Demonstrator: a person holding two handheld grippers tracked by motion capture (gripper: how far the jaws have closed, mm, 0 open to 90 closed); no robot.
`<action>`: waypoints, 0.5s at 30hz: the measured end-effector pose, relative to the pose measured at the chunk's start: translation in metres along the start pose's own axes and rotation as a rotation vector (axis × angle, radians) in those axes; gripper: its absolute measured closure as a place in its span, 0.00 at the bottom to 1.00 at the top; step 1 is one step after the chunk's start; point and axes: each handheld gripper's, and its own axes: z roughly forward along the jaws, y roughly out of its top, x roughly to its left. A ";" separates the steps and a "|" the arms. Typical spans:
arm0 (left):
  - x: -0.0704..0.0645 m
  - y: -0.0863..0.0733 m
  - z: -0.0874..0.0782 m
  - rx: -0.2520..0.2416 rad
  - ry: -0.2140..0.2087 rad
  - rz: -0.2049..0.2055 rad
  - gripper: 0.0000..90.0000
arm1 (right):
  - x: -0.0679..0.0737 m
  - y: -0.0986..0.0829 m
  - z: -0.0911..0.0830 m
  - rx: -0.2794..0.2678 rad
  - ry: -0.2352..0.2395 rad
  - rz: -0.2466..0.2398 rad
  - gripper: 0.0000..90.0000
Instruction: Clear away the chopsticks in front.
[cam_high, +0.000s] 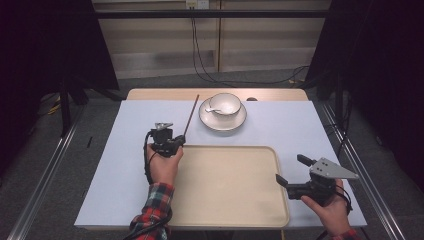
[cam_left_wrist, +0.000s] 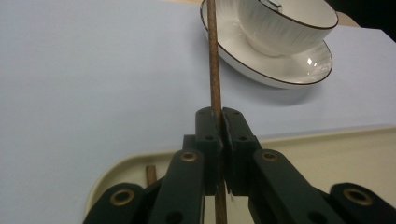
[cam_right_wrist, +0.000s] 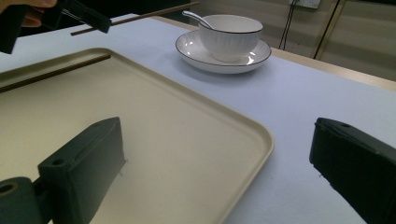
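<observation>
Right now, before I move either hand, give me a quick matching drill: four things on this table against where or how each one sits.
Things:
1. chopstick
2. spoon
3. bowl
4. right gripper

States:
A. stands on the saucer
B. open, over the tray's right edge
C. clamped in the left gripper
D. rests inside the bowl

Pairs: 1-C, 2-D, 3-A, 4-B

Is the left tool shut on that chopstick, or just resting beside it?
Shut on it. In the left gripper view the left tool has both jaws pressed against the brown chopstick, which runs up between them toward the saucer.
</observation>
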 end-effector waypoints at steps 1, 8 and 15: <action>0.000 -0.002 -0.004 -0.003 0.003 -0.002 0.96 | 0.000 0.000 0.000 0.000 0.000 0.000 0.03; 0.003 -0.014 -0.026 -0.030 0.014 -0.030 0.96 | 0.000 -0.001 -0.001 0.003 -0.009 0.005 0.03; 0.000 -0.031 -0.051 -0.052 0.005 -0.048 0.96 | 0.000 0.000 0.000 0.002 0.001 0.000 0.03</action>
